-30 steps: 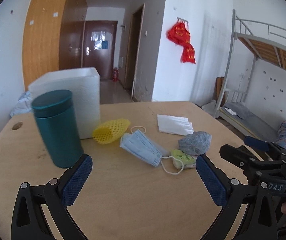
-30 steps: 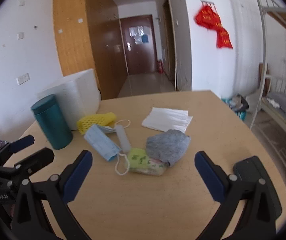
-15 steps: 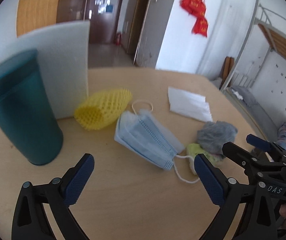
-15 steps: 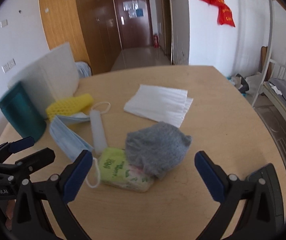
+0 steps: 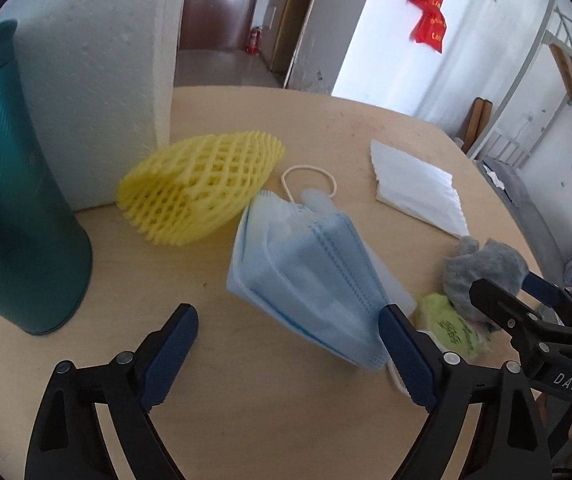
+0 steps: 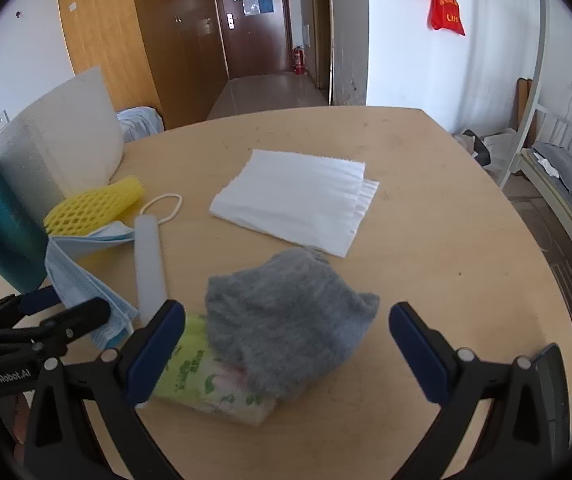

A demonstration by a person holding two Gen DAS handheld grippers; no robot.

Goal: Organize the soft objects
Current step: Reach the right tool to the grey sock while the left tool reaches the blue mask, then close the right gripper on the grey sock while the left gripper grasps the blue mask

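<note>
A pile of soft things lies on the round wooden table point(image 6: 446, 208). My left gripper point(image 5: 288, 354) hovers low over the near end of a blue face mask point(image 5: 306, 276). Its jaws are closing but still wide, and the pads do not press on the mask. A yellow foam net point(image 5: 198, 188) lies just beyond the mask. My right gripper point(image 6: 288, 350) stands open over a grey knitted cloth point(image 6: 286, 328), which rests partly on a green tissue pack point(image 6: 206, 380). A folded white tissue stack point(image 6: 298, 200) lies farther back.
A teal canister point(image 5: 18, 220) and a white foam block point(image 5: 94, 80) stand at the left, close to the foam net. A pale tube point(image 6: 150, 264) lies between the mask and the cloth. A bunk bed point(image 6: 558, 168) stands off the table's right edge.
Both grippers have come forward and down toward the pile, so the mask and the grey cloth look much larger. The left jaws have narrowed a little.
</note>
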